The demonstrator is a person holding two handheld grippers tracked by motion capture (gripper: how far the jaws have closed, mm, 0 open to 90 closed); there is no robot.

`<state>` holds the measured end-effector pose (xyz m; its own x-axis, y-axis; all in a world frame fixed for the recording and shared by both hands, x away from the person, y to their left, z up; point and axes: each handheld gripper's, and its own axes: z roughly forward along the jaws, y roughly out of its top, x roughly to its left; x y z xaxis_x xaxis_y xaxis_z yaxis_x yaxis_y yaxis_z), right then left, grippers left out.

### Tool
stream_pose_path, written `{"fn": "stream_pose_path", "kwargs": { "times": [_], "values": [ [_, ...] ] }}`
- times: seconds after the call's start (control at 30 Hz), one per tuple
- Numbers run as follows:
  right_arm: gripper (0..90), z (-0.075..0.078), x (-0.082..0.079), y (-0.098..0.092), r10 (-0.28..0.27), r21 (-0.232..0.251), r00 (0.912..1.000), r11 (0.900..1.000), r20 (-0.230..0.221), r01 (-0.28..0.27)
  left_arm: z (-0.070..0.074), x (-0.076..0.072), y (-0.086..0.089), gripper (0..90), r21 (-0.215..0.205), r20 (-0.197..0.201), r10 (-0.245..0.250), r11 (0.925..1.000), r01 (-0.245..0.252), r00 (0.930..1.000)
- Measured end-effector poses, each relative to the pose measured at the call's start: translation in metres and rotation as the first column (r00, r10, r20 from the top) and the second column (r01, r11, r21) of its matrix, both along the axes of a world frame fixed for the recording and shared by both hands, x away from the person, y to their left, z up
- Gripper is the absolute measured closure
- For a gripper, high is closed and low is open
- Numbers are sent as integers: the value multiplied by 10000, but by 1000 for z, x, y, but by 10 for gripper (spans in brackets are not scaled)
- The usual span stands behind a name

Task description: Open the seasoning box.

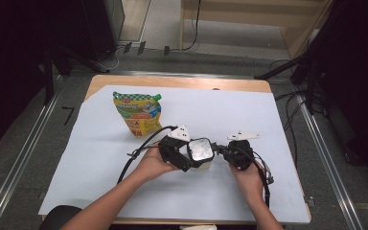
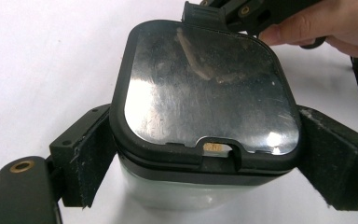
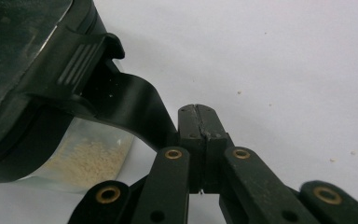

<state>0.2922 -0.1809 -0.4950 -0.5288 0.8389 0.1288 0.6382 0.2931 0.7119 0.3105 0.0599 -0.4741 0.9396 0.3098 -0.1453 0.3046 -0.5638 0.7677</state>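
A clear container (image 1: 200,149) with a black-rimmed glossy lid (image 2: 205,93) stands on the white sheet at mid-table, with pale grains (image 3: 88,161) in its bottom. My left gripper (image 2: 209,158) clasps it from both sides, with the pads (image 2: 88,154) pressed on the walls just under the lid; in the high view the left gripper (image 1: 196,157) comes in from the container's left. My right gripper (image 3: 199,121) is shut, its tips pinching the end of the lid's black latch flap (image 3: 130,107), which hangs out from the ribbed clip. From above, the right gripper (image 1: 220,151) sits at the container's right side.
A yellow and green spouted pouch (image 1: 138,114) stands behind and left of the container. The white sheet (image 1: 100,158) covers most of the wooden table (image 1: 172,81). Cables trail from both grippers toward the front edge. A few crumbs lie on the sheet (image 3: 307,70).
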Motion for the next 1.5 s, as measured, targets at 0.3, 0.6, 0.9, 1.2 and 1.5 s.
{"fn": "stream_pose_path", "kwargs": {
  "times": [0.3, 0.6, 0.9, 1.2, 1.5],
  "values": [
    [900, 0, 0, 0, -10, -18, 10000, 10000, -27, 10, -6, -4, 0, 136, -122, 244, 211, 9997, -208, 9995],
    [900, 0, -1, 0, -22, 18, 10000, 10000, -46, 22, -1, -7, -1, 159, 96, 723, 167, 9998, -175, 9972],
    [900, 0, -1, 1, -18, 22, 10000, 10000, -64, 18, 2, -7, 0, 161, 27, 794, 153, 9999, -156, 9967],
    [900, 0, -1, 1, -48, 1, 10000, 10000, -72, 48, 6, -8, -2, 164, -90, 878, 146, 9999, -139, 9960],
    [900, 0, -2, 1, -63, 10, 9999, 10000, -82, 63, 10, -7, -2, 174, -171, 867, 176, 9997, -162, 9961]
  ]
}}
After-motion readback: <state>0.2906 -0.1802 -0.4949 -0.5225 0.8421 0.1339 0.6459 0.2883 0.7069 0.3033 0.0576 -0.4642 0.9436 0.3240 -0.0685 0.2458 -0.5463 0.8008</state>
